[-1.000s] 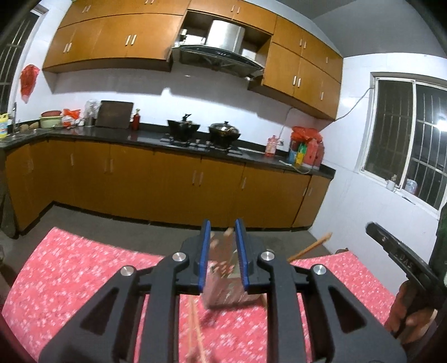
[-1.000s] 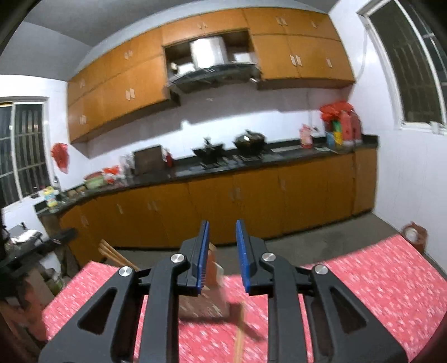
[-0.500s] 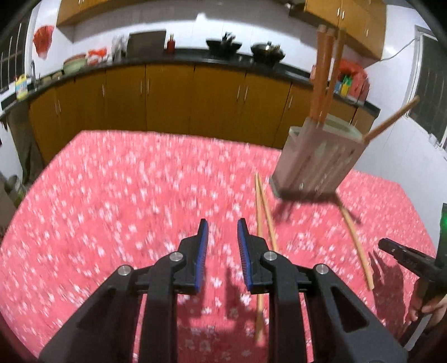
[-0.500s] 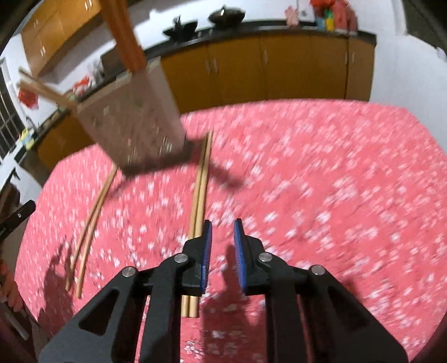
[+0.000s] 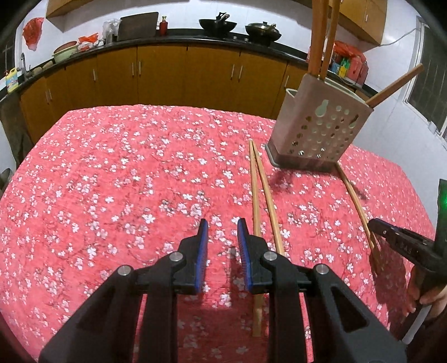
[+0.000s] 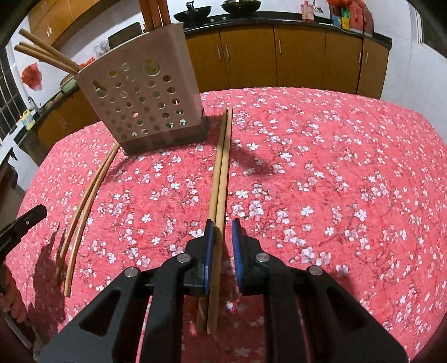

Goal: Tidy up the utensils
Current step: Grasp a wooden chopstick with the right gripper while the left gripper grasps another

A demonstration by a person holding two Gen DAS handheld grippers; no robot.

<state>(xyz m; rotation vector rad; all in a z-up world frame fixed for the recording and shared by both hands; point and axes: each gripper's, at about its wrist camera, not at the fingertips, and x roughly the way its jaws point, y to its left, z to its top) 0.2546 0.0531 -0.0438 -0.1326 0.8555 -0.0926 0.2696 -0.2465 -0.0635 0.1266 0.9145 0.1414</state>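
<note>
1. Change noted: against the frames a second ago, where both cameras faced the kitchen cabinets with the holder close between the fingers, both grippers are now tilted down over the table; the perforated utensil holder [image 5: 318, 131] is seen standing on the red floral tablecloth [image 5: 125, 173]. Judgement: the holder has been set down and collection of loose chopsticks is next.
2. Left gripper [image 5: 222, 245]: jaws spread, nothing between them; held above the cloth just left of the middle chopstick pair [image 5: 261, 195].
3. Right gripper [image 6: 223, 245]: jaws spread, straddling the same pair [image 6: 220, 178], which lies by the left pad; not yet pinched.
4. Second chopstick pair [image 6: 86, 201]: flat on the cloth on the holder's other side, well apart from the first.
5. Chopsticks in holder [image 5: 321, 36]: several already upright or leaning in its compartments.
6. Surroundings: cabinets [image 5: 167, 75], woks [image 5: 218, 25] on the counter.
7. Obstruction: none is seen between the gripper and the pair; the holder's rim stands high, so a lift would be required.
</note>
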